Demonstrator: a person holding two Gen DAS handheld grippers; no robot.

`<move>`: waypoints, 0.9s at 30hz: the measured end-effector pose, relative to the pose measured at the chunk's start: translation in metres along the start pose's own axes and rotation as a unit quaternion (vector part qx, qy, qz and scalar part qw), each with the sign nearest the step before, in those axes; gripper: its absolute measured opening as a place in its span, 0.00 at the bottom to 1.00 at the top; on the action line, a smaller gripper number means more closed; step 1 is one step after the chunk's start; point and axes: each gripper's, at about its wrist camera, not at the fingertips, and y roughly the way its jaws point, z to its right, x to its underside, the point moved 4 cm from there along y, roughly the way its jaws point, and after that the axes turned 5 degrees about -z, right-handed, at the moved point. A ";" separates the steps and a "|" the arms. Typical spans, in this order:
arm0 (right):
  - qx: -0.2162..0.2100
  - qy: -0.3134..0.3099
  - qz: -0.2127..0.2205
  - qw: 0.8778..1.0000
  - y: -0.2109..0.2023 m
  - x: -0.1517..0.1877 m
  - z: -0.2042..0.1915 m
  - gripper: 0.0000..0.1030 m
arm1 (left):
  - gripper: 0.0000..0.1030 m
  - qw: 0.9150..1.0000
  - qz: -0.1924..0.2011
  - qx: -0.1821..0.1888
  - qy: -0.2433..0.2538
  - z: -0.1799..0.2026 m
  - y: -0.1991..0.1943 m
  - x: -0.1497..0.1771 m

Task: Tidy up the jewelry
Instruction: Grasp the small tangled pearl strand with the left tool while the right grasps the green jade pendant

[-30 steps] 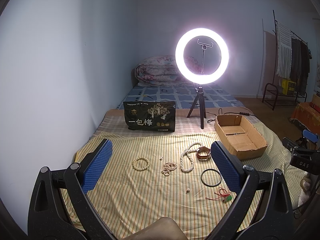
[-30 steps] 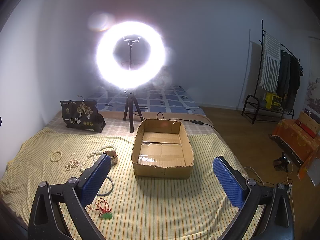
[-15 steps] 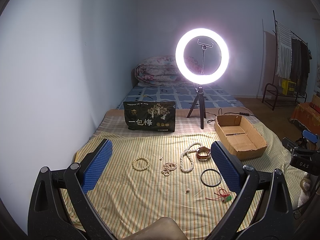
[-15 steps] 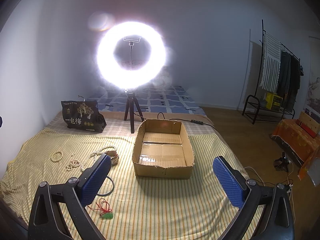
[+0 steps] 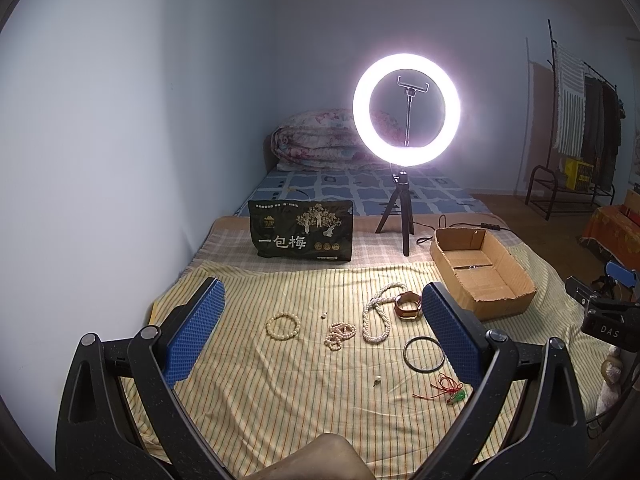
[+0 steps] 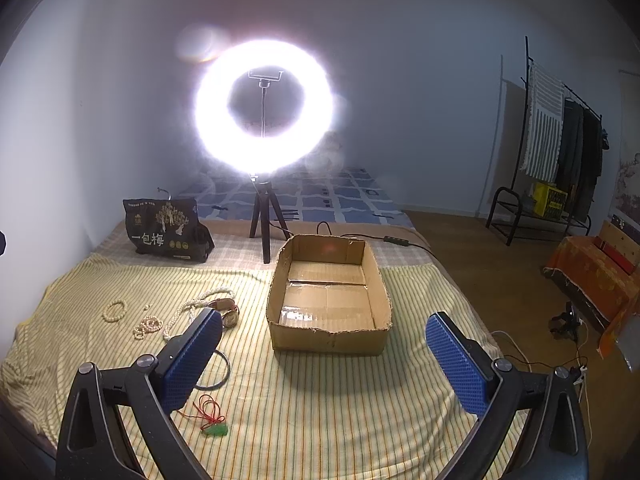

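Note:
Jewelry lies on a yellow striped cloth [image 5: 280, 392]: a bead bracelet [image 5: 283, 325], a small bead cluster [image 5: 340, 335], a long pearl necklace [image 5: 376, 316], a brown watch [image 5: 408, 305], a black bangle [image 5: 423, 354] and a red cord with a green pendant [image 5: 448, 389]. An empty cardboard box [image 6: 329, 292] stands to their right. My left gripper [image 5: 322, 330] hovers open above the jewelry, holding nothing. My right gripper [image 6: 322, 356] is open in front of the box, empty. The watch [image 6: 228, 312] and bangle [image 6: 220, 372] sit by its left finger.
A lit ring light on a tripod [image 5: 406, 120] stands behind the cloth, its cable trailing right. A black printed bag [image 5: 301, 236] stands at the back left. A wall runs along the left. A clothes rack [image 6: 560, 152] and wooden floor lie to the right.
The right wrist view has shifted very slightly, with the box and ring light drifting a touch to the right. The left gripper has stayed still.

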 end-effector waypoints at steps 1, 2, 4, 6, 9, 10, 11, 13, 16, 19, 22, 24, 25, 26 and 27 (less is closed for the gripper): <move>0.000 0.000 -0.001 1.000 0.001 0.000 0.001 1.00 | 0.97 1.000 -0.001 0.000 0.000 0.000 0.001 0.001; 0.000 -0.001 -0.002 1.000 0.001 0.001 0.000 1.00 | 0.97 1.000 -0.001 0.000 0.000 0.001 0.001 0.000; 0.000 0.000 -0.004 1.000 0.003 0.001 0.000 1.00 | 0.97 1.000 -0.003 -0.001 0.001 0.001 0.003 0.000; 0.002 -0.001 -0.010 1.000 0.006 0.002 -0.001 1.00 | 0.97 1.000 -0.009 0.000 0.003 0.001 0.007 0.001; 0.002 -0.002 -0.018 1.000 0.010 0.005 -0.001 1.00 | 0.97 1.000 -0.025 0.002 0.004 -0.001 0.016 0.003; 0.001 -0.003 -0.020 1.000 0.010 0.006 -0.001 1.00 | 0.97 1.000 -0.028 0.002 0.001 -0.004 0.019 0.004; 0.000 -0.004 -0.022 1.000 0.011 0.007 -0.002 1.00 | 0.97 0.999 -0.034 0.001 -0.003 -0.006 0.022 0.005; -0.005 -0.008 -0.026 1.000 0.013 0.008 -0.003 1.00 | 0.97 0.999 -0.043 -0.001 -0.008 -0.012 0.029 0.006; -0.013 -0.016 -0.038 0.999 0.020 0.012 -0.007 1.00 | 0.97 0.998 -0.059 -0.005 -0.016 -0.019 0.043 0.009; -0.029 -0.022 -0.058 0.998 0.031 0.018 -0.012 1.00 | 0.97 0.996 -0.082 -0.003 -0.028 -0.031 0.061 0.014; -0.044 -0.028 -0.071 0.996 0.041 0.025 -0.018 1.00 | 0.97 0.992 -0.119 0.013 -0.039 -0.043 0.085 0.023; -0.065 -0.033 -0.077 0.994 0.046 0.032 -0.022 1.00 | 0.97 0.990 -0.132 0.009 -0.040 -0.050 0.099 0.029; -0.077 -0.035 -0.081 0.993 0.049 0.035 -0.025 1.00 | 0.97 0.989 -0.139 0.007 -0.041 -0.053 0.106 0.031; -0.085 -0.036 -0.085 0.992 0.052 0.038 -0.027 1.00 | 0.97 0.988 -0.149 0.009 -0.046 -0.057 0.114 0.034; -0.092 -0.038 -0.090 0.991 0.055 0.042 -0.029 1.00 | 0.96 0.987 -0.154 0.011 -0.051 -0.060 0.118 0.035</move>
